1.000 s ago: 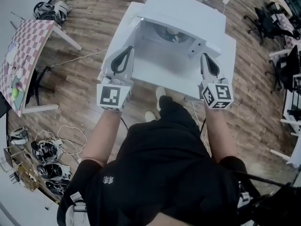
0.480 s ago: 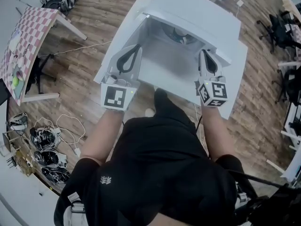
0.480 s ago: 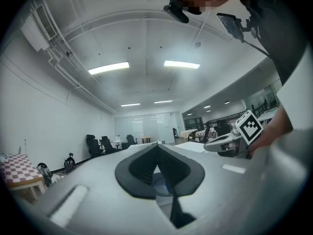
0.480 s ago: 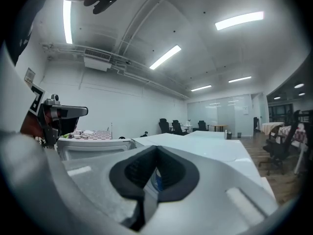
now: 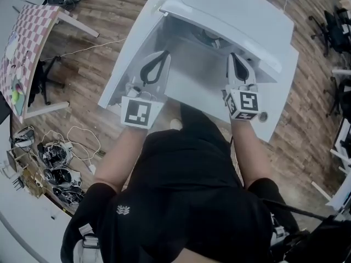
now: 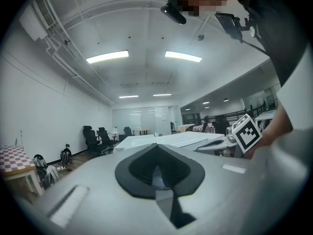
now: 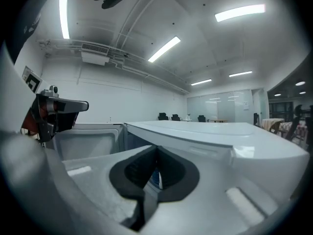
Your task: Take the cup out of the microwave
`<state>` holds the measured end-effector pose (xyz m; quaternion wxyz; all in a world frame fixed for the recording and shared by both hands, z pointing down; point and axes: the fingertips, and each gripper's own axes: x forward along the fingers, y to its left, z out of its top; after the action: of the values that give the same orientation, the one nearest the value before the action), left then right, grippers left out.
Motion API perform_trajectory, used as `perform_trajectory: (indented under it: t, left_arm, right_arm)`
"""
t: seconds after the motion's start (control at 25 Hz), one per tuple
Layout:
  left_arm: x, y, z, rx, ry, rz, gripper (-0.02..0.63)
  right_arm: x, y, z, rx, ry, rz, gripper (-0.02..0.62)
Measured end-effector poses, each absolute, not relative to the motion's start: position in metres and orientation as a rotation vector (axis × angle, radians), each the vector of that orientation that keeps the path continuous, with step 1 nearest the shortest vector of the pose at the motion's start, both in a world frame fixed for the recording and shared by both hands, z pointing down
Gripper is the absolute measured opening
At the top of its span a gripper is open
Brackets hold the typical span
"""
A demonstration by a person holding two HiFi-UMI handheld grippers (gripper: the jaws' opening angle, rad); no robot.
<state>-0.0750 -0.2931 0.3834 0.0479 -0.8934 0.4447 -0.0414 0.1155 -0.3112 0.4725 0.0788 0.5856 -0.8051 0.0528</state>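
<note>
A white microwave (image 5: 230,15) stands on a white table (image 5: 274,108), its door (image 5: 129,64) swung open to the left. Deep in the cavity a round pale shape (image 5: 211,37) shows, mostly hidden under the microwave's top; I cannot tell if it is the cup. My left gripper (image 5: 157,56) is shut and empty, at the left side of the opening beside the door. My right gripper (image 5: 236,58) is shut and empty at the opening's right side. In the left gripper view the left gripper (image 6: 156,146) has its pads together. In the right gripper view the right gripper (image 7: 156,148) points at the microwave (image 7: 205,131).
A checkered table (image 5: 24,43) stands at the far left. Cables and gear (image 5: 55,169) lie on the wooden floor at lower left. Office chairs (image 5: 334,26) are at the right. The person's body in black fills the lower part of the head view.
Both grippers have moved forward and down toward the microwave's opening. The microwave sits larger and nearer in the head view. Both pairs of jaws stayed together.
</note>
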Motion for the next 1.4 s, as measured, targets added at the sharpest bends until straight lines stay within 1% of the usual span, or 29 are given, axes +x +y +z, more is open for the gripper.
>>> perform_trajectory:
  t: [0.32,0.64,0.8,1.08,1.24,1.4]
  left_arm:
    - [-0.059,-0.327,0.419,-2.751,1.353,-0.148,0.006]
    - [-0.062,-0.353,0.449,-2.774,1.373,-0.177,0.006]
    - [-0.056,-0.357,0.455,-2.784,1.346,-0.198,0.006]
    - [-0.051,-0.373,0.464,-2.807,1.336,-0.216,0.006]
    - [-0.048,-0.378,0.473,-2.813,1.336,-0.231,0.007]
    - [-0.048,-0.382,0.48,-2.815,1.322,-0.27,0.008]
  right_arm:
    - [0.112,-0.345,0.518,1.714,-2.395,0.169,0.002]
    - [0.101,-0.377,0.554,1.675,-2.394,0.21,0.067]
    - [0.098,-0.386,0.57,1.651,-2.385,0.257,0.121]
    - [0.084,-0.402,0.587,1.612,-2.392,0.254,0.28]
    - [0.084,-0.41,0.596,1.616,-2.396,0.264,0.319]
    - [0.085,-0.421,0.601,1.627,-2.395,0.275,0.339]
